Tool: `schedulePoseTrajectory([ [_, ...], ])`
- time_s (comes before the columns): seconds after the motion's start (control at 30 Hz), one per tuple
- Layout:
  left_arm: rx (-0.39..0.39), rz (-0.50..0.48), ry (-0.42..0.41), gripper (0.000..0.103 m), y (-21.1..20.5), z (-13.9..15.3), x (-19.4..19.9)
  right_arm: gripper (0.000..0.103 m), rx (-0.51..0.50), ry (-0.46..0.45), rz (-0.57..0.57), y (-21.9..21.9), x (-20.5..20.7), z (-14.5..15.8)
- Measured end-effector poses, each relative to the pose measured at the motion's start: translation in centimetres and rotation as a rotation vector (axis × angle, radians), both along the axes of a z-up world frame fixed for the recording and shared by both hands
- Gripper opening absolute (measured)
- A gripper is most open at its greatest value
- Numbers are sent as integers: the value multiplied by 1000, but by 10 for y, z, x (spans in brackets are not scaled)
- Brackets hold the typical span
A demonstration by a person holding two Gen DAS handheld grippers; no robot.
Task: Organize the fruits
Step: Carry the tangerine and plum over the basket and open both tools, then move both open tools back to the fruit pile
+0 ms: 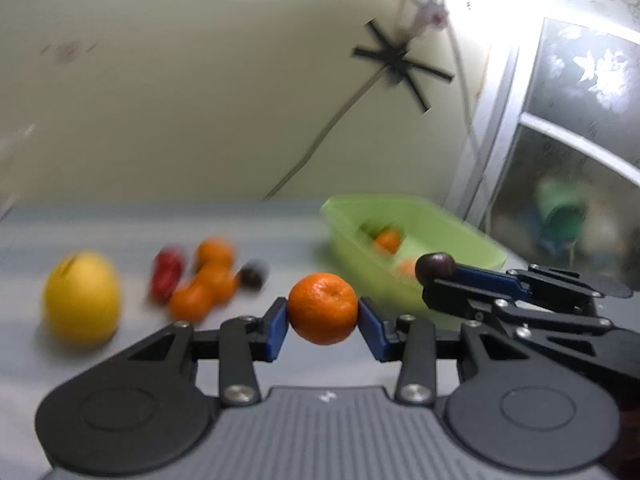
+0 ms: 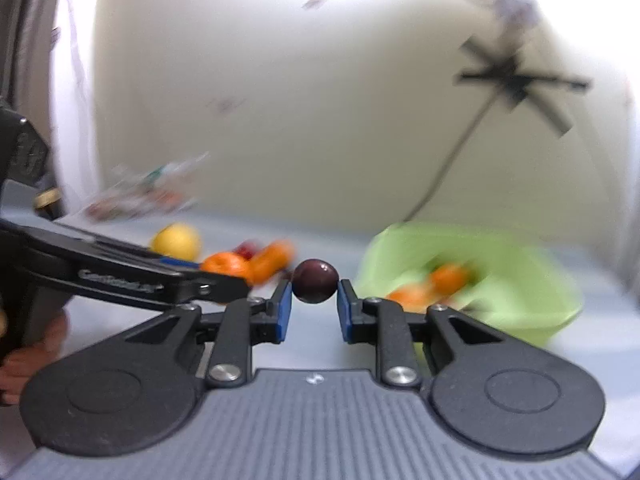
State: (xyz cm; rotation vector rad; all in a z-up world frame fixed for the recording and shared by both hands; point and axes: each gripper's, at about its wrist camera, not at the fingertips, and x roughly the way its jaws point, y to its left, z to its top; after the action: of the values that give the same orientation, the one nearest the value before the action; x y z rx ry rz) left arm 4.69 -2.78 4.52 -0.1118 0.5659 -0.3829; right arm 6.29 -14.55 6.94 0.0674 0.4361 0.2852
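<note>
Left wrist view: an orange in one gripper, a dark fruit in the other

Left wrist view shows the left gripper with its two blue pads pressed on both sides of an orange, which is lifted above the grey table. To the right, the right gripper comes in from the side and its tip holds a small dark round fruit. This fruit is in front of the near rim of the green bin. Inside the bin two orange fruits can be seen, but they are blurred.

On the table at the left there is a big yellow fruit. Near it lie a red fruit, three more oranges touching each other, and another dark fruit just beside them.

In the right wrist view, the right gripper's pads are closed on the dark fruit, one pad on each side. The left gripper is at the left edge of this view, and the green bin is at the right, very blurred.
</note>
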Motion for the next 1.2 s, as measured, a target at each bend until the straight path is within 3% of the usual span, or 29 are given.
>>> schedulePoseTrajectory([
  [0.07,-11,-37,-15,38,-20,11,18,27,-16,-13,-69,-21,9,3],
  [0.2,46,-77,-15,39,-65,11,56,27,-25,41,-199,-61,33,-11],
  [0.37,97,-64,53,39,-98,-9,93,30,18,90,-236,-80,47,-31],
  [0.47,125,-54,46,43,-108,-15,97,43,6,86,-238,-78,48,-35],
  [0.57,118,-44,35,47,-106,-13,98,43,23,75,-252,-79,44,-33],
  [0.77,-3,44,-72,47,-44,19,51,43,58,-16,-302,-88,32,-25],
  [0.9,-1,167,-96,46,23,15,4,42,142,-57,-284,-93,22,-19],
  [1.03,79,256,-62,44,64,-6,-30,42,271,-31,-131,-75,16,-5],
  [1.2,103,244,-32,43,66,-23,-28,40,166,11,86,-1,18,12],
])
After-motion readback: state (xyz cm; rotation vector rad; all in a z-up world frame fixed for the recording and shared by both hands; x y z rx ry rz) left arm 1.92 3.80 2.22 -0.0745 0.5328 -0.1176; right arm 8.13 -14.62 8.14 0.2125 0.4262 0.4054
